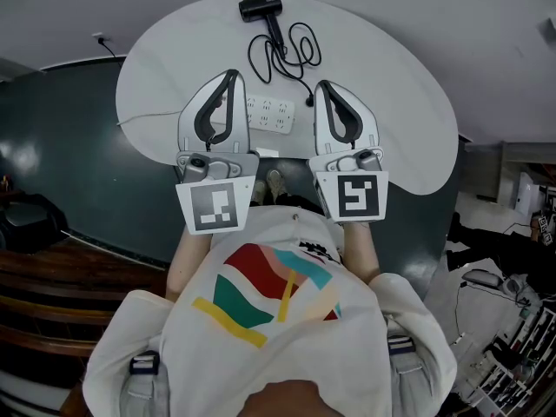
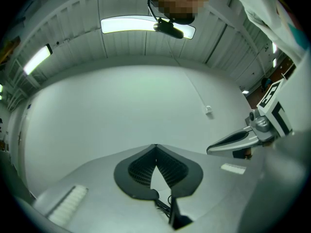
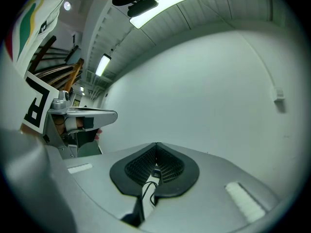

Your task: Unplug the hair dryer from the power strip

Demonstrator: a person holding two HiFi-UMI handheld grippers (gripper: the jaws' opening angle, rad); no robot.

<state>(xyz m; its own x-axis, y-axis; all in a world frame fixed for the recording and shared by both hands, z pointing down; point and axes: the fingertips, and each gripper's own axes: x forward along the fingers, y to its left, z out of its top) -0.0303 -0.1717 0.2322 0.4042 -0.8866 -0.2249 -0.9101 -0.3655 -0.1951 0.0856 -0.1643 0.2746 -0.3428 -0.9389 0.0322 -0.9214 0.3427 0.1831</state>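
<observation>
Two tongs up over the white bench, side by side. Left tongs: jaws pressed together, nothing between them. Right tongs: the same, jaws closed and empty. One hair dryer, black, lies at the bench's 12 o'clock edge, well apart from both tongs. Its one black cord runs in loose loops toward 6 o'clock, and the cord's dark end sits just beside the right end of the one white power strip. Whether it's in a socket, I can't tell. The strip lies between the two tongs, near mid-bench.
</observation>
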